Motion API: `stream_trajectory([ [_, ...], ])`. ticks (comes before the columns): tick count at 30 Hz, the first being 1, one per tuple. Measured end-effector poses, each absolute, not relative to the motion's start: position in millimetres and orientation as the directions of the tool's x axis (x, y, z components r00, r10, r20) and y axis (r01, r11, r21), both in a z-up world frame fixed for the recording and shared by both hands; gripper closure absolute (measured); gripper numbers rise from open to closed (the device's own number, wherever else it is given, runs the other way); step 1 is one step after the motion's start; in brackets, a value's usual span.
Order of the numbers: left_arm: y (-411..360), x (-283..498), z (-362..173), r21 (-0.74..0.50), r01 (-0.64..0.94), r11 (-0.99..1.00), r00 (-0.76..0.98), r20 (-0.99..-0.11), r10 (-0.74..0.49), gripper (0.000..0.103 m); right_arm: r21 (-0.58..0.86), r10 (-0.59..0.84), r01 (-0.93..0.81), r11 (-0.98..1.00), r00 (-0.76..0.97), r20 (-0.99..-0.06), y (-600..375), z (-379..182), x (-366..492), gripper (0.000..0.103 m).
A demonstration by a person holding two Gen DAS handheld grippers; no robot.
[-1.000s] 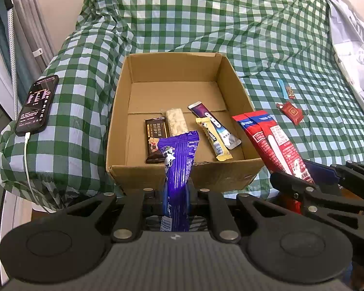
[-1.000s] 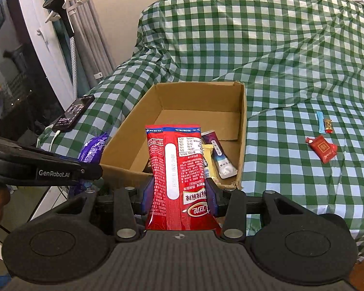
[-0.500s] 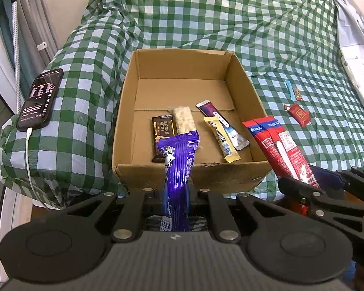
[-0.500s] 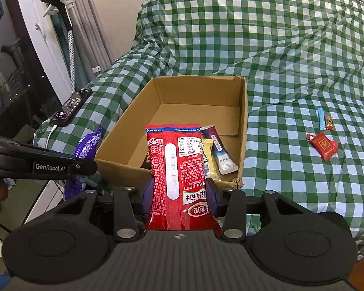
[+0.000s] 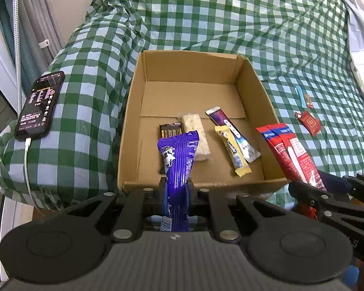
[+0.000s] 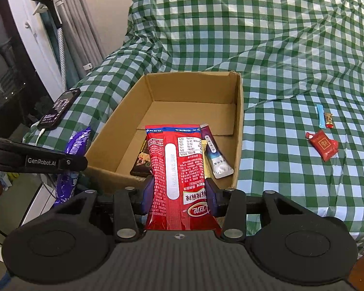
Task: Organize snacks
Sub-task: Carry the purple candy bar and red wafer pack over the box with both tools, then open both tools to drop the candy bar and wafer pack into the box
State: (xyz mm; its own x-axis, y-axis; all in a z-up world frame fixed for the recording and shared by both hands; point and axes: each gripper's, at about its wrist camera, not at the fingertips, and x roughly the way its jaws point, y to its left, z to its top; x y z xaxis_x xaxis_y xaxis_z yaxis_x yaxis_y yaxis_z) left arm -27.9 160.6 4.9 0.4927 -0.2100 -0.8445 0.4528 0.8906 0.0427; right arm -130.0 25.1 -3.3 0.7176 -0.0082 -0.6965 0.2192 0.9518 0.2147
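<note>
An open cardboard box [image 5: 131,111] [image 6: 239,121] sits on the green checked bed cover. Several snack bars lie on its floor, among them a dark chocolate bar [image 5: 168,129], a pale bar [image 5: 196,135] and a yellow bar [image 5: 233,155]. My left gripper [image 5: 176,186] is shut on a purple snack packet [image 5: 178,160], held upright just before the box's near wall. My right gripper [image 6: 179,191] is shut on a red snack packet [image 6: 174,169], also just before the near wall, to the right of the left one. The red packet [image 5: 291,152] also shows in the left wrist view.
A black phone [image 5: 40,105] on a white cable lies on the cover left of the box. A small red packet [image 6: 324,144], a blue stick [image 6: 320,116] and a small candy [image 6: 328,120] lie on the cover to the right. Curtains hang at far left.
Both grippers have risen and moved closer to the box with their packets; the view now looks more steeply down into the box. Both stay shut.
</note>
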Motion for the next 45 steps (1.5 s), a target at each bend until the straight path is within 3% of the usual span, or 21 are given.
stream_trajectory([
  [12,143,28,-1,0.034,0.436,0.899,0.488,-0.848,-0.205,0.089,0.213,-0.018,0.243,0.946,0.697,-0.717,5,-10,-85,0.057],
  [43,108,143,-87,0.08,0.402,0.912,0.397,-0.913,-0.095,0.088,0.223,-0.004,0.298,0.928,0.607,-0.795,-27,-75,23,0.057],
  [44,106,145,-88,0.081,0.404,0.911,0.398,-0.912,-0.095,0.086,0.222,-0.006,0.301,0.927,0.606,-0.795,-27,-76,25,0.057],
  [45,105,147,-91,0.086,0.409,0.908,0.396,-0.914,-0.092,0.069,0.223,-0.007,0.302,0.927,0.607,-0.795,-28,-76,27,0.057],
])
